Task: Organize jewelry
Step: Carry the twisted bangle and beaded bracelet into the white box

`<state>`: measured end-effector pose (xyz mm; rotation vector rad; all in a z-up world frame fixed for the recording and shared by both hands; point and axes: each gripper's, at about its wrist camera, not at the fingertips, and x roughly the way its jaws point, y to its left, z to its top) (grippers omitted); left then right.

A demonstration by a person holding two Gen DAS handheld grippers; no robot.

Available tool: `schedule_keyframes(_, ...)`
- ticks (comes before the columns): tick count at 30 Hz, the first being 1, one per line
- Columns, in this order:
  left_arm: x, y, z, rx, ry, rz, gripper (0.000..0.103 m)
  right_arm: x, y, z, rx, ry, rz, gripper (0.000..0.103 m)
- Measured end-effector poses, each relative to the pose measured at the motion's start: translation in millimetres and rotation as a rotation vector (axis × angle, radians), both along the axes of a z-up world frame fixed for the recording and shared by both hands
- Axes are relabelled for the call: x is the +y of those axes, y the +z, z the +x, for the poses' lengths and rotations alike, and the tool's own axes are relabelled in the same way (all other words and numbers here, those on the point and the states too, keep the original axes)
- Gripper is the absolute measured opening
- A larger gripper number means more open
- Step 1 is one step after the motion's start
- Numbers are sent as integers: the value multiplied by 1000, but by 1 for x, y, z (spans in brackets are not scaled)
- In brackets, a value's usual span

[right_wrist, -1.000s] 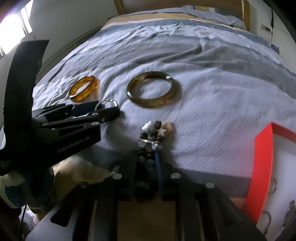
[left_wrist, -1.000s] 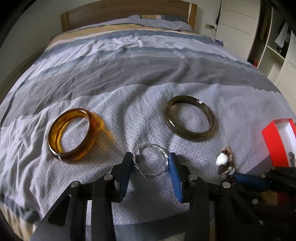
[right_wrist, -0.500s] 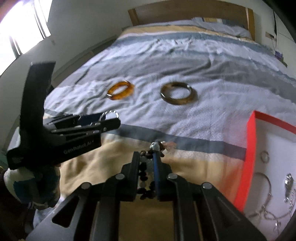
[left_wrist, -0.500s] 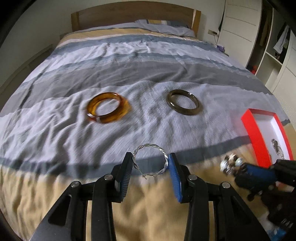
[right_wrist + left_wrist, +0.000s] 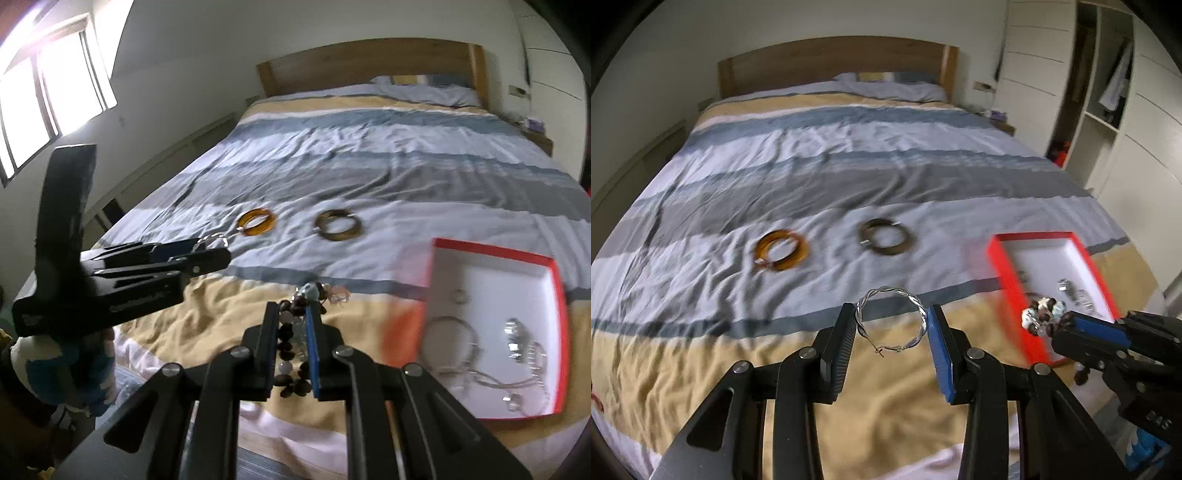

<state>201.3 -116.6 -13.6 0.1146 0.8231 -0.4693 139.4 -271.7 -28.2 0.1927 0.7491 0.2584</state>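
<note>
Window (image 5: pixel 44 92) glare — motion blur, fisheye warp

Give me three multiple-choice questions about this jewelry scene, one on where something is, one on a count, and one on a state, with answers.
1. Where is the red box relative to the two bangles?
A. Right of them, nearer the foot of the bed
B. Between them
C. Up by the pillow

2. How many bangles lie on the bedspread?
A. One
B. Two
C. Four

3. What is the left gripper doing?
A. Hanging open and empty
B. Holding a twisted silver bracelet
C. Resting inside the box

Answers: 1 A, the box sits right of and nearer than both; 2 B, an amber bangle and a dark brown bangle; 3 B, its fingers press the bracelet's sides.
</note>
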Motion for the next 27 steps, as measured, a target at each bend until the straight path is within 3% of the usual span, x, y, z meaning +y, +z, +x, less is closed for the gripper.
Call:
schedule_keyframes(8,-95,2,0,28,-140,-32,39,-101,7,-6,-6,-153,-32,13)
schedule_keyframes(14,-175,-19,11,49,-247,-8,39,-165,-13,15,36,-247,-58,13)
schedule_keyframes(20,-228,-52,40,92,-273,25,39,-200,-50,42,108,-293,-62,13)
schedule_keyframes(27,-249,-98,68,152,-231,73,39,-220,-95,63,200,-310,-63,13)
